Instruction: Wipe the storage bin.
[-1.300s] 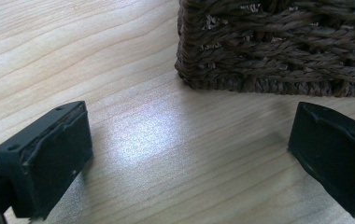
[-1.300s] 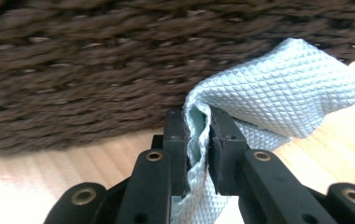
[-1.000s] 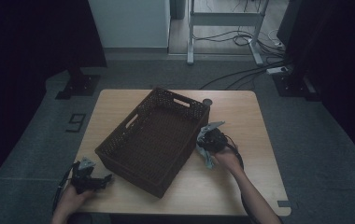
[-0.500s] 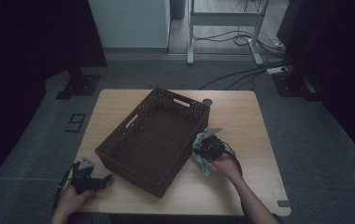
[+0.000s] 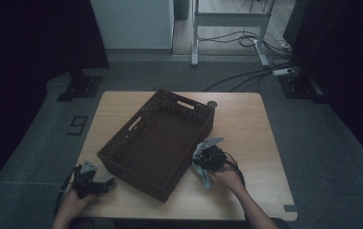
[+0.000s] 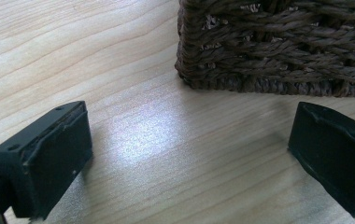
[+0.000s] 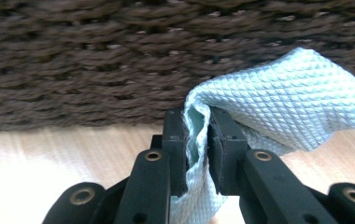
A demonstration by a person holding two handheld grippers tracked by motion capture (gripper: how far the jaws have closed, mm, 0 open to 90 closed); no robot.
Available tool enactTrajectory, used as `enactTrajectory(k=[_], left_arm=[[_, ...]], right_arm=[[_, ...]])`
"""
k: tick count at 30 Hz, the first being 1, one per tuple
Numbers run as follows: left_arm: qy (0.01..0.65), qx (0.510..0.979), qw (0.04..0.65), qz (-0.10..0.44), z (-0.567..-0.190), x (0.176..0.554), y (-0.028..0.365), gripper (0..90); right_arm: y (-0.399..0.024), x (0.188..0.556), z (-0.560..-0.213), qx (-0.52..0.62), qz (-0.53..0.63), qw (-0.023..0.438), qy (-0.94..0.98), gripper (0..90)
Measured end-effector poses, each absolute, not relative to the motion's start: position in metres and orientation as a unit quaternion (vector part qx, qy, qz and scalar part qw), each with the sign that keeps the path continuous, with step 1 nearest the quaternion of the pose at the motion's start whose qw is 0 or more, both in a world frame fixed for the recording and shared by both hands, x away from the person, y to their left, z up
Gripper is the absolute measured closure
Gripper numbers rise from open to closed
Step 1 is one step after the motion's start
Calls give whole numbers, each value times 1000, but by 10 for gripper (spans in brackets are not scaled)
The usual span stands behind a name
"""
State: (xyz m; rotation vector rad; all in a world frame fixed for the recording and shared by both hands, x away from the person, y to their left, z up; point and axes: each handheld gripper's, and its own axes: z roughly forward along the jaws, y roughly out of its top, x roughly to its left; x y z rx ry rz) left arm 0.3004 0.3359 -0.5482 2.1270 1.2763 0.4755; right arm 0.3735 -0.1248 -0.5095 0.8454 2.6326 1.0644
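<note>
One pale blue cloth (image 7: 278, 116) is pinched between the clenched jaws of the right gripper (image 7: 197, 140), just beside the wicker basket (image 5: 160, 143) wall, at 4 o'clock of the basket; left gripper (image 6: 185, 154), jaws wide apart and grasping nothing, rests on the table (image 5: 246, 119) at 8 o'clock

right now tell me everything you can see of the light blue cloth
The light blue cloth is a thin fabric with a fine diamond-quilted weave. It is bunched and folded, pinched between the shut jaws of the right gripper, one fold bulging up and right, an end hanging below. It sits just above the wooden table, close beside the dark wicker basket.
</note>
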Motion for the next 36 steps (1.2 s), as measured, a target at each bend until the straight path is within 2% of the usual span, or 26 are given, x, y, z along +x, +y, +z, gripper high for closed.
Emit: enactTrajectory(k=[36], left_arm=[[482, 802, 303, 180, -548, 300, 336, 0]], right_arm=[[-80, 305, -509, 215, 389, 32, 895, 775]])
